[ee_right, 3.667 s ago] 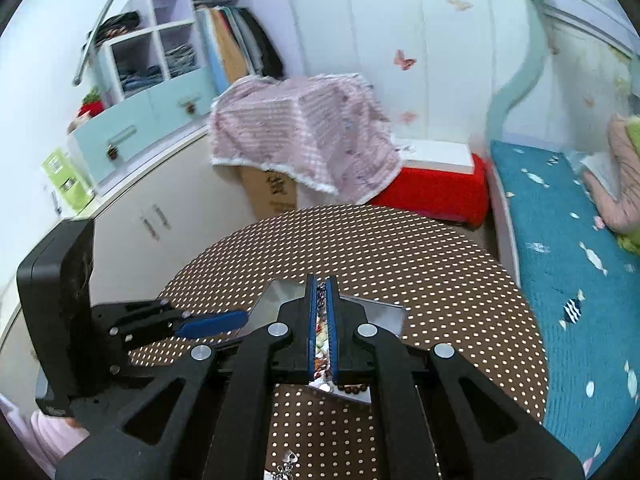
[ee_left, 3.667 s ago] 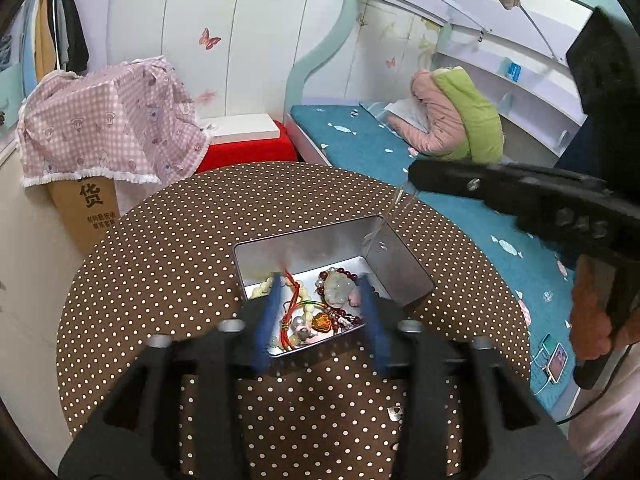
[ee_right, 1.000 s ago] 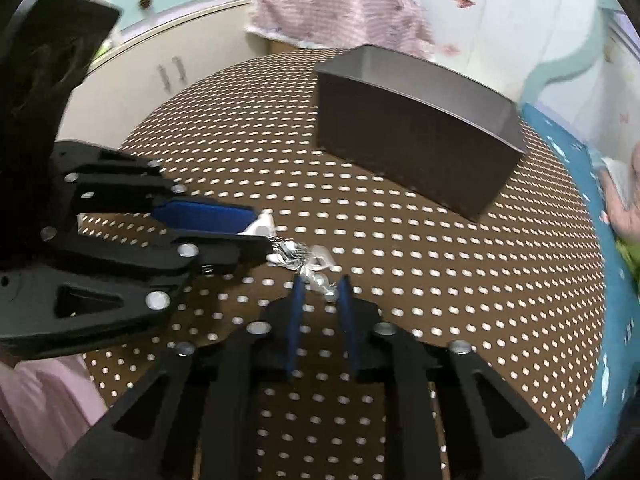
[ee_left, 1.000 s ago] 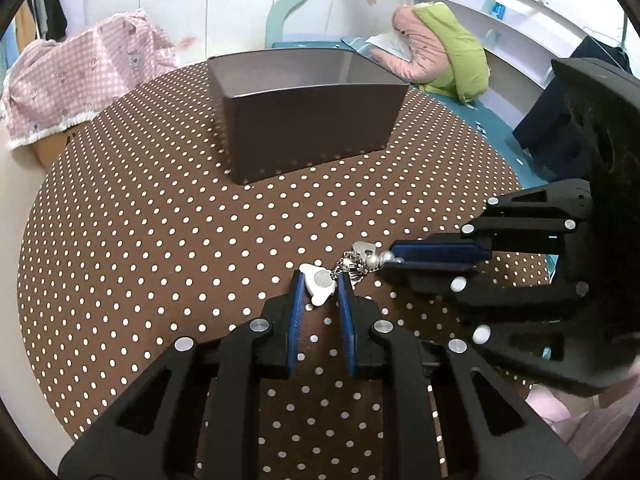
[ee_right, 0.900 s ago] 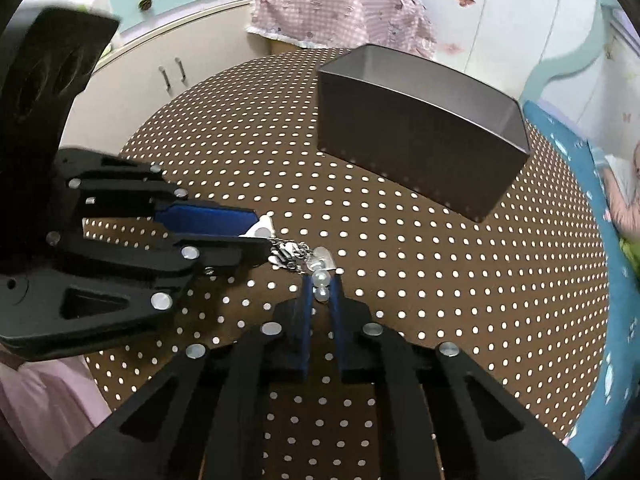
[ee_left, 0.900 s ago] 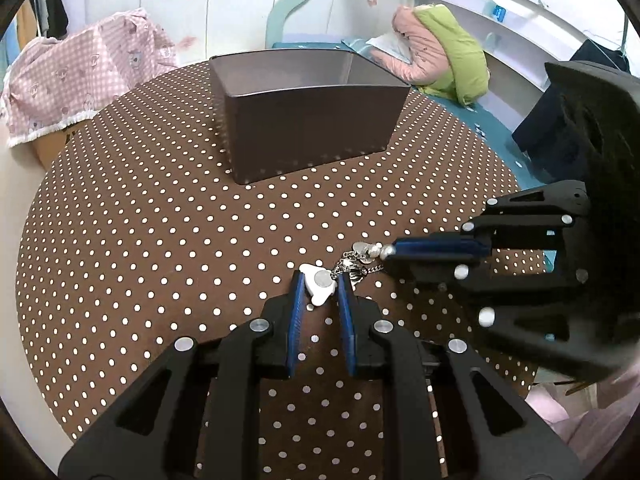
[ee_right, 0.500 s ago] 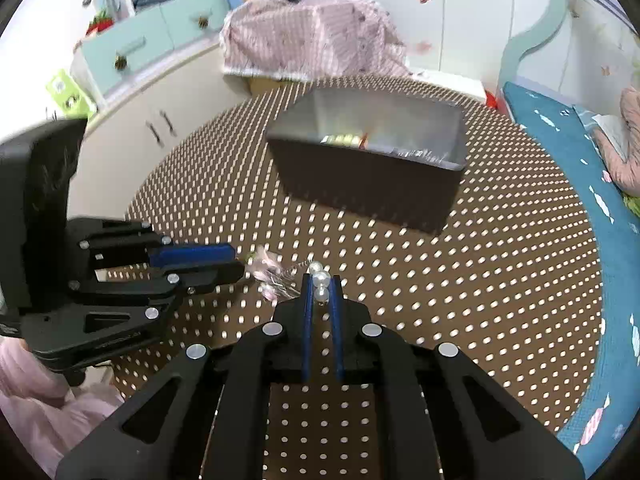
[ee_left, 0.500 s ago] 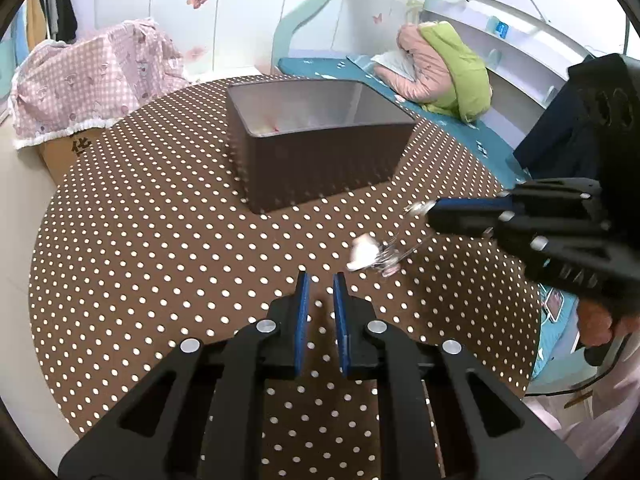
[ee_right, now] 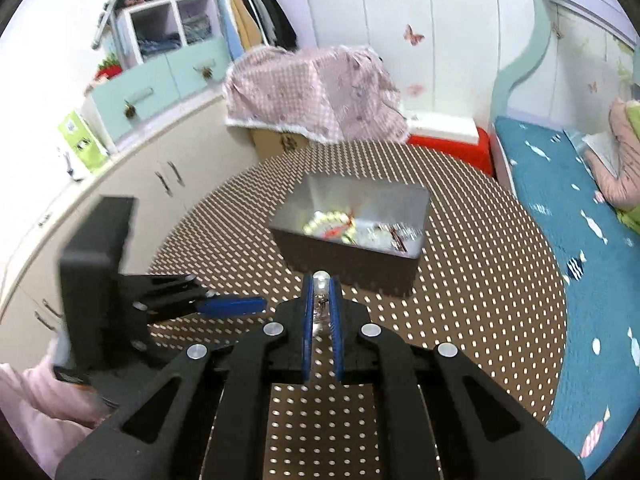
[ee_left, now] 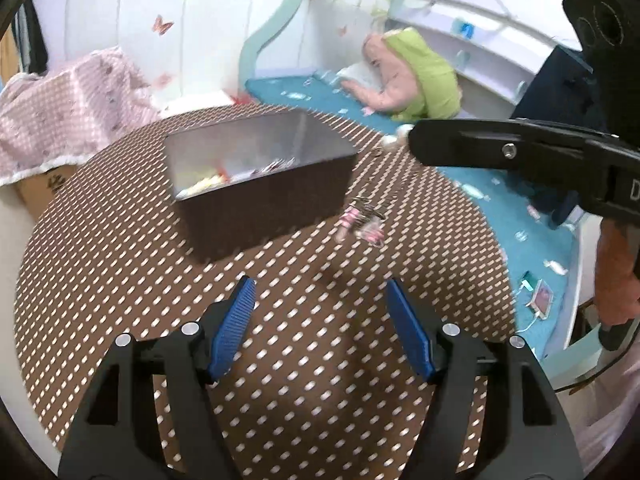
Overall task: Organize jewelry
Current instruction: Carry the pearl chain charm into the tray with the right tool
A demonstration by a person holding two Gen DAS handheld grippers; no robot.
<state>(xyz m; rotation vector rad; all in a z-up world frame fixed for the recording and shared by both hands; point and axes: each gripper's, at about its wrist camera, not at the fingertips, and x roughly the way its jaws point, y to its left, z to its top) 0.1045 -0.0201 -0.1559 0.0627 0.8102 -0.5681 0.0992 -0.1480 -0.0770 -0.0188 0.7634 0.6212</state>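
A dark metal box [ee_left: 264, 192] [ee_right: 348, 256] stands on the brown dotted round table [ee_left: 120, 240] and holds bead bracelets [ee_right: 332, 222] and other jewelry. My right gripper [ee_right: 320, 284] is shut on a pearl at the end of a small silver chain piece. In the left wrist view the chain's charms [ee_left: 362, 222] hang blurred in the air below the right gripper [ee_left: 404, 136], to the right of the box. My left gripper [ee_left: 320, 312] is open and empty, above the table in front of the box.
A bed with a teal cover [ee_right: 560, 200] lies right of the table. Cream cabinets [ee_right: 120, 184] stand on the left, and a pink cloth covers a cardboard box [ee_right: 312, 92] behind. A phone [ee_left: 540, 298] lies on the bed.
My left gripper let go of the chain piece and opened wide. My right gripper lifted the piece off the table and carried it up toward the box.
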